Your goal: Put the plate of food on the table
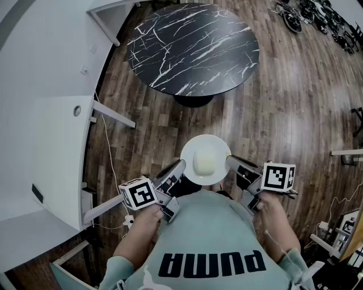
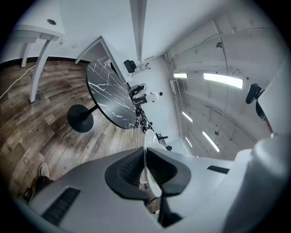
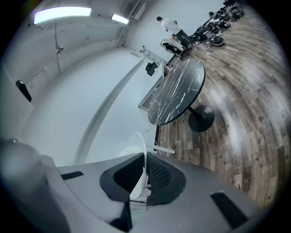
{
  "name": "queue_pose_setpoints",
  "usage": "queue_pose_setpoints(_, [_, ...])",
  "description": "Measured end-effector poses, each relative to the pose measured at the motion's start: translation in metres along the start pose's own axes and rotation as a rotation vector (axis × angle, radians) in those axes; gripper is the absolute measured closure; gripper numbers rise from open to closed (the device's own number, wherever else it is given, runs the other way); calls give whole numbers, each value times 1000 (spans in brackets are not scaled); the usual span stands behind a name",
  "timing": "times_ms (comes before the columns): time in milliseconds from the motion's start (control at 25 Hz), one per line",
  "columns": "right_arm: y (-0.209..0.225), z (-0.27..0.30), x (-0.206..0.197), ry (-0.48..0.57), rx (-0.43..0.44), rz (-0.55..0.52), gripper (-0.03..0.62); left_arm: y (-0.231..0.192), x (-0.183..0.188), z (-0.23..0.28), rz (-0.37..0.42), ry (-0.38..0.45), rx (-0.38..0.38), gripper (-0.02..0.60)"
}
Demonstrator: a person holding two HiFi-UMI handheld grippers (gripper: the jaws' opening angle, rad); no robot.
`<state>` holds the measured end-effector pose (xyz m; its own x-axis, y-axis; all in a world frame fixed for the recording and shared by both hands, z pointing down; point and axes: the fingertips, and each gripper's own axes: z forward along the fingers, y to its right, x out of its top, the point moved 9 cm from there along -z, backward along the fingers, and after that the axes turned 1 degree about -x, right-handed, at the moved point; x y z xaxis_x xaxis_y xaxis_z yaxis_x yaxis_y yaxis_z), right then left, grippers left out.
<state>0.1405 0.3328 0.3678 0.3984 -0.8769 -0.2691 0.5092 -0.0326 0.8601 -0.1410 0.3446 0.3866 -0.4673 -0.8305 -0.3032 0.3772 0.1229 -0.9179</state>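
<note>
Wood-plank floor [image 1: 295, 102] fills the room. A white desk [image 1: 39, 113] runs down the left, with a round hole [image 1: 76, 111] in its top. A thin cable [image 1: 108, 141] trails over the floor beside it. Dark wheeled gear [image 1: 317, 17] is heaped far right, a person in white [image 3: 169, 22] near it. Strip lights [image 3: 61, 13] glow overhead.

White plate [image 1: 190, 152], pale cream food [image 1: 205, 162], black table [image 1: 193, 48] veined white, brown wood-plank floor [image 1: 295, 102]

White round plate [image 1: 188, 154], level, pale mound of food [image 1: 205, 162] at centre, held in air well apart from round black white-veined table [image 1: 193, 48].
</note>
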Motion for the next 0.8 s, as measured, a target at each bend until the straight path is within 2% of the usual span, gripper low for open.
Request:
queue_pose_setpoints(280, [-31, 40, 21, 24, -8, -21, 568, -7, 57, -10, 16, -11, -29, 558])
queue_pose_setpoints(680, [-52, 92, 36, 31, -18, -20, 568, -33, 107, -24, 11, -9, -46, 558])
queue_pose_setpoints(800, [-58, 105, 42, 33, 9, -23, 568, -35, 118, -26, 17, 4, -52, 559])
